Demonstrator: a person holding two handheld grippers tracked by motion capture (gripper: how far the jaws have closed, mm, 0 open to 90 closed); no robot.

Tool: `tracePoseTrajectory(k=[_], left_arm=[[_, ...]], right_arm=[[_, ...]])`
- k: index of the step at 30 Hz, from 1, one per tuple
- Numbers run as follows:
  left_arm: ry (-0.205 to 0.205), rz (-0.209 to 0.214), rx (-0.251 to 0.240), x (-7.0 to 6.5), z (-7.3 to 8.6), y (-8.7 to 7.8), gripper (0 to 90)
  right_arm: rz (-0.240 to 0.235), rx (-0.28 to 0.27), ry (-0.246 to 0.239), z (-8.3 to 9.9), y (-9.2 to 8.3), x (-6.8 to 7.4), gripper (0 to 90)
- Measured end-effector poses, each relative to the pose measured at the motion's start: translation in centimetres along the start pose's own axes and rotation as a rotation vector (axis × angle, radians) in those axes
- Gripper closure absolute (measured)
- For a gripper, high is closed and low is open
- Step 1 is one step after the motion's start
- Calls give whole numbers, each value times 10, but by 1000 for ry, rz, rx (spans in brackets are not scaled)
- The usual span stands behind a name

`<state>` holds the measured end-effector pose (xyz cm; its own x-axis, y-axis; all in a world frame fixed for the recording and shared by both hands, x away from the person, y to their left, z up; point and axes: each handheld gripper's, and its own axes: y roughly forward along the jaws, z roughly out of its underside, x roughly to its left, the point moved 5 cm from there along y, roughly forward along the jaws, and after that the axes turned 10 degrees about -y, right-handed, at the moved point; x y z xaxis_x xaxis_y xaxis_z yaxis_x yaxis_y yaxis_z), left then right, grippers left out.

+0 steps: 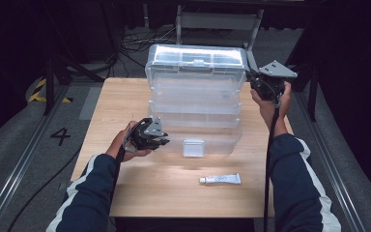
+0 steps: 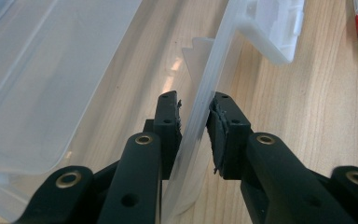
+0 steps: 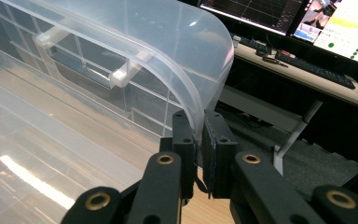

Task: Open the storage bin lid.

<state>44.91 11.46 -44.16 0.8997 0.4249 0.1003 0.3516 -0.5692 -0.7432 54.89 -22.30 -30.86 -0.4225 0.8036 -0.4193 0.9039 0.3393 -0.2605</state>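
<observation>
A clear plastic storage box (image 1: pixel 195 130) stands on the wooden table (image 1: pixel 164 193) with its lid (image 1: pixel 196 65) raised upright at the back. My left gripper (image 1: pixel 160 140) is at the box's front left corner. In the left gripper view its jaws (image 2: pixel 196 109) are shut on the thin front wall (image 2: pixel 214 70) of the box. My right gripper (image 1: pixel 252 79) is held high at the lid's right end. Seen from the right gripper view, it (image 3: pixel 198 121) is shut on the curved rim of the lid (image 3: pixel 168 42).
A small white tube (image 1: pixel 220 179) lies on the table in front of the box, right of centre. The box's white latch (image 1: pixel 193 148) hangs at its front. Cables and a chair sit beyond the table; a desk with monitors (image 3: pixel 335 28) lies past the lid.
</observation>
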Motion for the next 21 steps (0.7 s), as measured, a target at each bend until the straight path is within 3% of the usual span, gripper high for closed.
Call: tracePoseTrajectory(k=[21], left_arm=[[7,27,-10,2,2,1,762]], right_arm=[[-14,31,30,-7,16,-10,849]])
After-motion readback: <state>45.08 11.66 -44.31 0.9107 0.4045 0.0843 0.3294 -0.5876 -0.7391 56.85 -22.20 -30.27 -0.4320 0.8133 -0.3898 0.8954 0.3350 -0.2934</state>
